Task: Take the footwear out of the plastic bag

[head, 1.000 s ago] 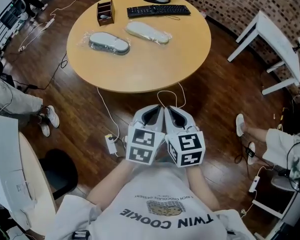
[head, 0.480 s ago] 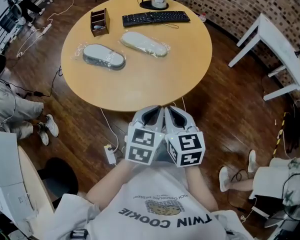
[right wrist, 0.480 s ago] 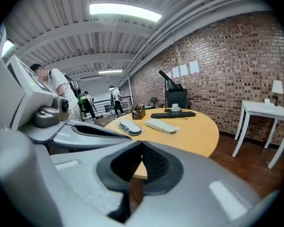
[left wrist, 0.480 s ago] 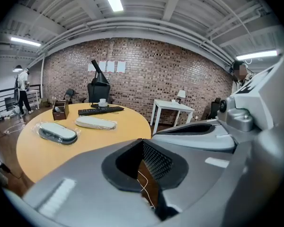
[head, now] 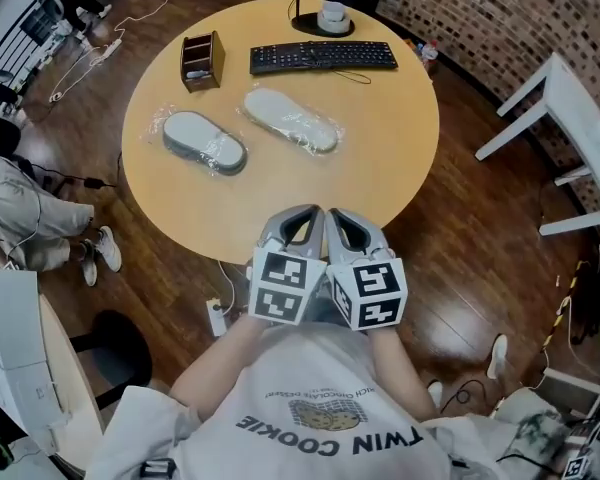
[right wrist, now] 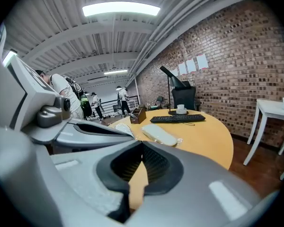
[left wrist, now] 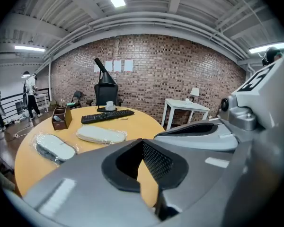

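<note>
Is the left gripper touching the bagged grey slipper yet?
Apart. The head view shows the left gripper at the near edge of the table, with bare tabletop between it and the bagged grey slipper.

Red brick wall [left wrist: 180, 70], dark wood floor [head: 460, 268], round wooden table [head: 380, 148], white side table [left wrist: 187, 109], ceiling strip lights [right wrist: 120, 8]

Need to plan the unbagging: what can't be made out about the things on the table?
- Openings: grey slipper's bag and pale slipper's bag too small in every view.
- Contents of the wooden holder: too small, shadowed by its walls, head view.
- Most of the grey slipper: right gripper view, hidden behind left tongs.
</note>
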Action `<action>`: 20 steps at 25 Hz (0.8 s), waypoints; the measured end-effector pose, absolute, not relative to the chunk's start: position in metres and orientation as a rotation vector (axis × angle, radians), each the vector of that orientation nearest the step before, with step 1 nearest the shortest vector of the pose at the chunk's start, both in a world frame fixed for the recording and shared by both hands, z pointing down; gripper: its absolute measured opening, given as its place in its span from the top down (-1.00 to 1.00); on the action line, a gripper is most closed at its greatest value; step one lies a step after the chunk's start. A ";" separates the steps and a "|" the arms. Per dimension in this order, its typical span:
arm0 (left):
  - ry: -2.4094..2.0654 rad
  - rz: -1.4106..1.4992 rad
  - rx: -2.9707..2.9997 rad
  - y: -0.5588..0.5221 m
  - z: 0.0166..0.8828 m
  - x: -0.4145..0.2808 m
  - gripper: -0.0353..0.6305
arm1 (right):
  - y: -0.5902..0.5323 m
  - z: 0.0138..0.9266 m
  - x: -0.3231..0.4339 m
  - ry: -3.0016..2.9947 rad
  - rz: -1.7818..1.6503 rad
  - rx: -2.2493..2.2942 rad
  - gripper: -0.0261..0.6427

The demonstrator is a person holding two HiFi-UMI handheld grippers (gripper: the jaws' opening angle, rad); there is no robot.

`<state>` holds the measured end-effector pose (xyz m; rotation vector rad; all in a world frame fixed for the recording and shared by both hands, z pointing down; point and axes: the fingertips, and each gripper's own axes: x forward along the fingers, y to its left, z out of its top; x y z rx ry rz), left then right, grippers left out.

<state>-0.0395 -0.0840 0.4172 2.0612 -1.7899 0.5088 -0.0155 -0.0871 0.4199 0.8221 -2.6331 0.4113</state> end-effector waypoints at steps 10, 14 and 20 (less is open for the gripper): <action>-1.882 0.663 2.036 -0.151 0.415 -0.067 0.88 | -0.148 0.425 -0.030 -2.680 0.549 0.731 0.92; -1.882 0.695 2.019 -0.167 0.416 -0.084 0.88 | -0.164 0.421 -0.049 -2.697 0.578 0.712 0.92; -1.829 0.786 2.058 -0.194 0.425 -0.125 0.88 | -0.183 0.430 -0.087 -2.684 0.603 0.671 0.91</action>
